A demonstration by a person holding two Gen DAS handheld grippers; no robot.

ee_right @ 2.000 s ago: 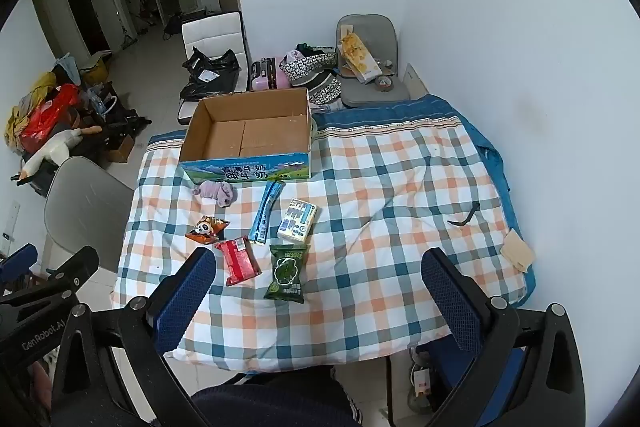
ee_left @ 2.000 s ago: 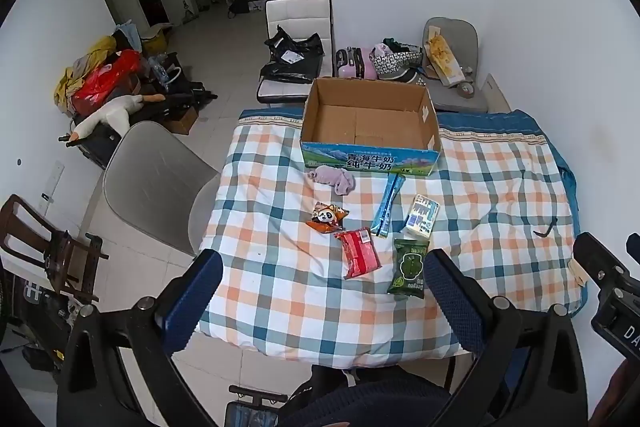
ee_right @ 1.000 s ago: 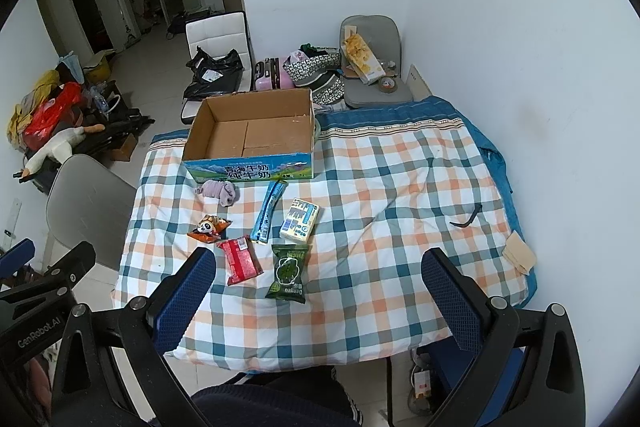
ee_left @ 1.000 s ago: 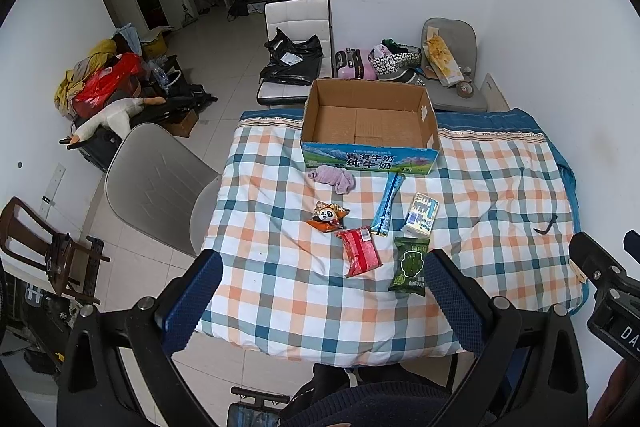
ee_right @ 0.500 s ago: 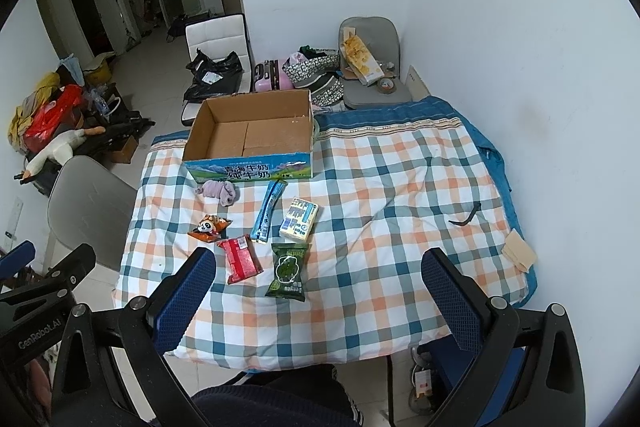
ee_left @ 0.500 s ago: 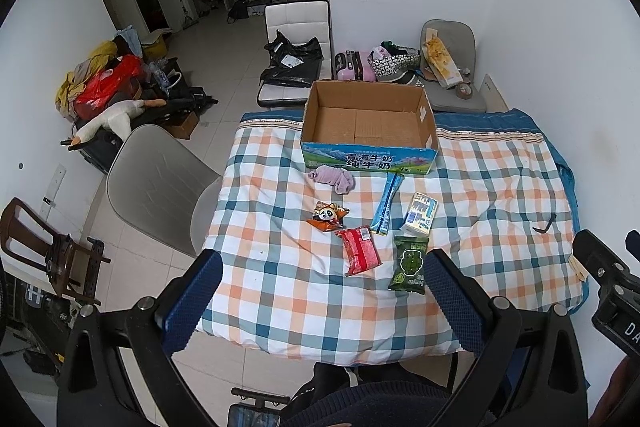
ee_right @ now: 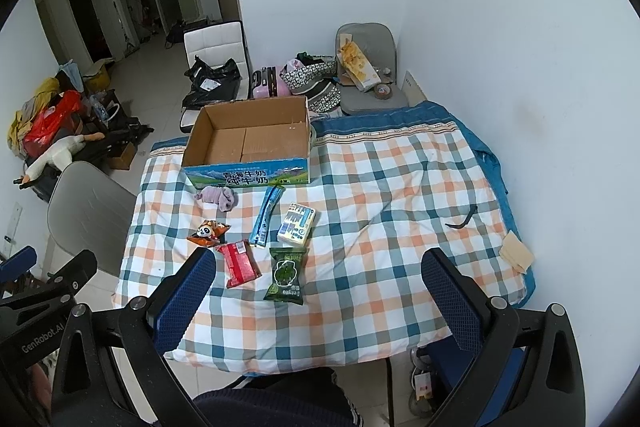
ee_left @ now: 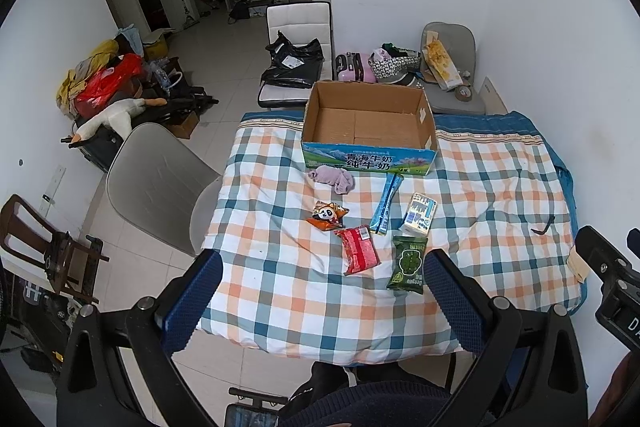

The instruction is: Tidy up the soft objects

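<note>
The left claw (ee_left: 320, 297) is wide open and holds nothing. The right claw (ee_right: 318, 293) is wide open too, up above the near edge of the checked blanket (ee_right: 380, 187). Just ahead lie a green packet (ee_right: 285, 275) and a red packet (ee_right: 239, 263), close together. Past them are a panda packet (ee_right: 208, 231), a blue stick (ee_right: 265, 215) and a small carton (ee_right: 297, 225). A soft purple thing (ee_right: 218, 197), maybe a cloth, lies just beside the open box (ee_right: 248, 181).

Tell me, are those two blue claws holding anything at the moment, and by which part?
Nothing is held. The left gripper and right gripper both hang open above the table's near edge, nothing between their fingers.
</note>
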